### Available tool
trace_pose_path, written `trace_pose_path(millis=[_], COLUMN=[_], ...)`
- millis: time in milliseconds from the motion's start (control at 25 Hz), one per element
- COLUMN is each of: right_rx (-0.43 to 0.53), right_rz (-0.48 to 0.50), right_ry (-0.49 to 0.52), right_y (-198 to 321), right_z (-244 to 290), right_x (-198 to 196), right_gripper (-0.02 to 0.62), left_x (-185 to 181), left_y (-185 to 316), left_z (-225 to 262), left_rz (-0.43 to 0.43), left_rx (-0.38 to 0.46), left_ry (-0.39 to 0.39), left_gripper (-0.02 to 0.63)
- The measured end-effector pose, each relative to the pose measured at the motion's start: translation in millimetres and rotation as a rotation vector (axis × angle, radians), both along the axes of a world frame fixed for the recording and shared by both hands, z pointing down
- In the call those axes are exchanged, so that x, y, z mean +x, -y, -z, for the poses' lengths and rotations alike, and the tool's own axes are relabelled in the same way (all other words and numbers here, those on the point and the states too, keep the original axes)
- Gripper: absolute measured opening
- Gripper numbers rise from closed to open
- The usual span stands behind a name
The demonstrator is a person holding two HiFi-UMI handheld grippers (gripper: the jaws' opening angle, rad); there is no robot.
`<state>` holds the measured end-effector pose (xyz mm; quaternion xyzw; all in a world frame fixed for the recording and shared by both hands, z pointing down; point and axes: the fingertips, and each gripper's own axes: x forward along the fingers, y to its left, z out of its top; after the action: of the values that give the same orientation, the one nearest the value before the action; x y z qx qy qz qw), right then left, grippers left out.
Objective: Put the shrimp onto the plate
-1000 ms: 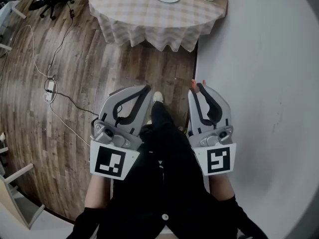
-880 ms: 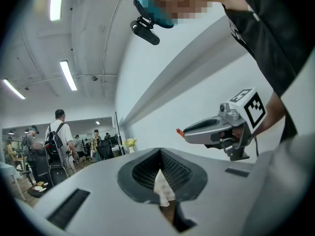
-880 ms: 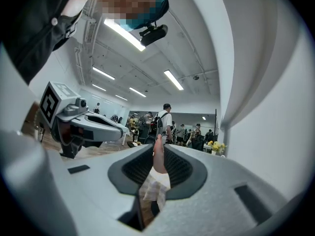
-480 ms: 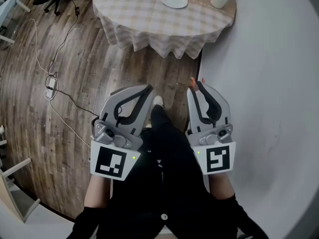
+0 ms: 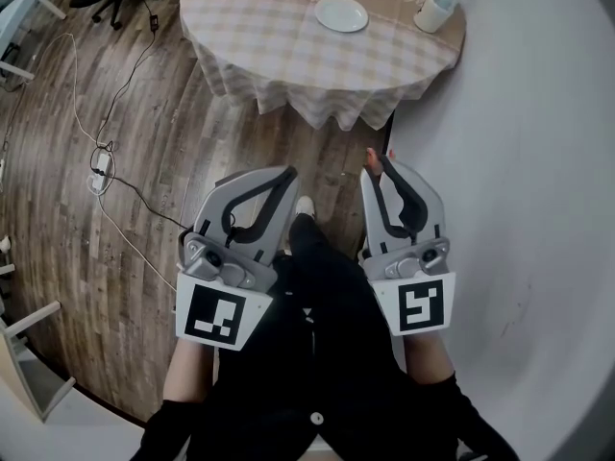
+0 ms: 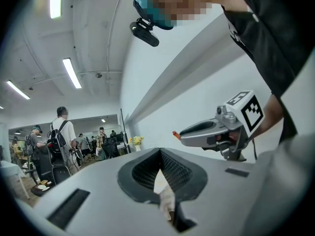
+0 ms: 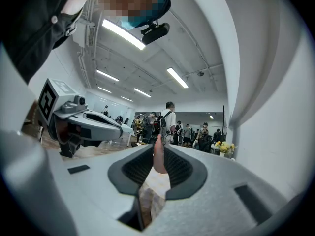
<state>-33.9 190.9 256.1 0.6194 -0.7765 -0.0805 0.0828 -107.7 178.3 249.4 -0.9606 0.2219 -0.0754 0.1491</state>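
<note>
Pink-orange shrimp (image 7: 158,157): pinched between the jaws of the right gripper (image 5: 381,169), which are closed tight on it, with one end poking out past the tips.
Shrimp axis: the long axis runs along the jaws and the free end points forward, towards the bench. It looks slender and fairly straight from here. Whether that end is head or tail, I cannot tell.
Left gripper (image 5: 286,173): jaws together with nothing between them. It sits level with the right gripper, side by side but apart.
Carrier: a person in black holds both grippers out in front, over the wooden floor (image 5: 144,161).
Plate (image 5: 341,13): white and bare by the look of it. It sits on the round bench (image 5: 259,27), which has a checked cloth, well ahead of both grippers.
Cup (image 5: 437,8): pale, near the bench's right edge, close to the plate but not touching it.
Done so far: the pick-up is made, I'd say, because the shrimp is in the grip and off any surface.
Left to do: all of the delivery. That means closing the gap to the bench, bringing the right gripper over the plate, lowering it and letting go. By my reckoning the job is about halfway through.
</note>
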Motion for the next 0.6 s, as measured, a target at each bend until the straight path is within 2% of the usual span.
trace_pose_path(millis=[600], right_rx=[0.013], right_rz=[0.029], right_ry=[-0.028], right_y=[62], right_z=[4], right_x=[43], right_gripper=[0.054], left_x=[48], left_y=[60], left_z=[3], left_rz=[0.020], left_rx=[-0.002], left_ry=[0.001], left_gripper=[0.002])
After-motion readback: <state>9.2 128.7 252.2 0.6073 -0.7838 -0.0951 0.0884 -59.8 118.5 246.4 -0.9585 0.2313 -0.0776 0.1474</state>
